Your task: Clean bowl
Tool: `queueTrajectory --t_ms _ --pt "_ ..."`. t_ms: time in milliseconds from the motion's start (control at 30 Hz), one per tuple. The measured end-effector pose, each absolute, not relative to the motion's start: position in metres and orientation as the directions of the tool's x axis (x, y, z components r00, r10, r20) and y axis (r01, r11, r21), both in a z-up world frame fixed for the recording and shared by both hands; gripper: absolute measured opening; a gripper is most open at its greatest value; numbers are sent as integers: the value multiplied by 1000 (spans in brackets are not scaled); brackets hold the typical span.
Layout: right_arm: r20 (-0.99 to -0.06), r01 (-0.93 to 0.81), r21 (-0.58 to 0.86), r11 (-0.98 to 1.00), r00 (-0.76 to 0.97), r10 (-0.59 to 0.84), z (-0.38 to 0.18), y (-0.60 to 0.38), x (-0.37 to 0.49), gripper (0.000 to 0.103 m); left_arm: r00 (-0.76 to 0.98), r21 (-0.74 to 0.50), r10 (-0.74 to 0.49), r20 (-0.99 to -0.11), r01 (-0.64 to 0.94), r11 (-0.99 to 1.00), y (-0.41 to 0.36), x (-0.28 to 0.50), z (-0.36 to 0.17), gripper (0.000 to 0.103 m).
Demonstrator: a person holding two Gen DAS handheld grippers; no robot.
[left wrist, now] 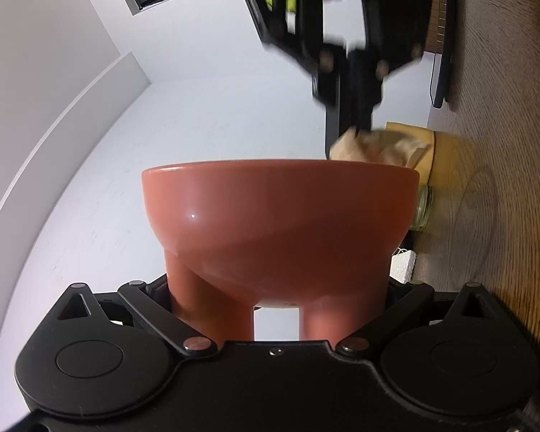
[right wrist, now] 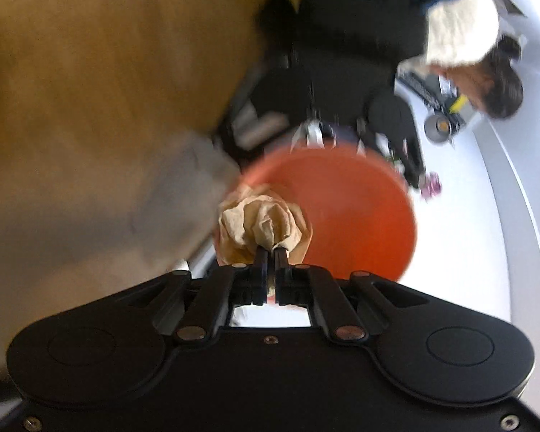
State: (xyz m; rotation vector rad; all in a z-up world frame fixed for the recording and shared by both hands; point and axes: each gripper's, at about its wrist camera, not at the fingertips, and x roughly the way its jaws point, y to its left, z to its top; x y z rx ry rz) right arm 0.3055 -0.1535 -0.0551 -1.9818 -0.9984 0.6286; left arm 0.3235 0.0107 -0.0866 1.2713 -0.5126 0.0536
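A terracotta-red bowl (left wrist: 277,212) with thick legs fills the left wrist view. My left gripper (left wrist: 275,309) is shut on the bowl's legs and holds it up. The right gripper (left wrist: 349,122) comes down from above, shut on a crumpled brown paper towel (left wrist: 381,147) at the bowl's far rim. In the right wrist view my right gripper (right wrist: 270,252) pinches the paper towel (right wrist: 262,223) at the near left rim of the bowl (right wrist: 342,212), whose inside faces the camera. That view is blurred.
A glass jar (left wrist: 423,208) and a light wooden item (left wrist: 446,158) stand behind the bowl by the wooden surface (left wrist: 504,180). A white block (left wrist: 401,266) lies near. A white table (right wrist: 460,244) and the person (right wrist: 486,72) show beyond the bowl.
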Motion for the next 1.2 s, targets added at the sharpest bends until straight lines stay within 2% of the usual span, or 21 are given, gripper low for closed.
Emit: queueTrajectory --t_ms 100,200,300,367,500,633,667,800,900,1067,1200 --pt "-48 441 -847 -295 490 870 -47 -146 282 3 887 897 -240 395 -316 310 11 323 -87 98" --pt "23 455 -864 -214 461 887 -28 -131 274 3 887 897 -240 395 -316 310 11 324 -87 98" --pt "90 461 -872 -164 481 872 -13 -121 284 3 887 897 -240 395 -316 310 11 324 -86 98" --pt "123 466 -871 -158 516 847 -24 -115 299 3 886 897 -242 396 -315 311 10 325 -86 98" --pt "137 427 -889 -164 591 795 -28 -112 324 3 885 897 -245 395 -314 312 9 326 -85 98" --pt "85 386 -895 -222 638 766 -43 -126 335 3 885 897 -245 396 -314 312 9 327 -85 98" --pt "40 367 -893 -261 642 766 -55 -133 333 3 885 897 -244 396 -315 312 9 328 -85 98" --pt "-34 361 -879 -313 607 794 -76 -146 313 3 885 897 -245 396 -314 312 8 326 -89 98" --pt "-44 379 -877 -295 548 835 -80 -148 291 3 885 897 -245 396 -314 312 8 325 -89 98" --pt "79 420 -894 -155 490 868 -53 -132 277 3 885 897 -245 396 -314 312 8 326 -89 98" --pt "155 437 -893 -107 523 838 -38 -120 294 3 885 897 -245 396 -314 312 8 326 -89 98"
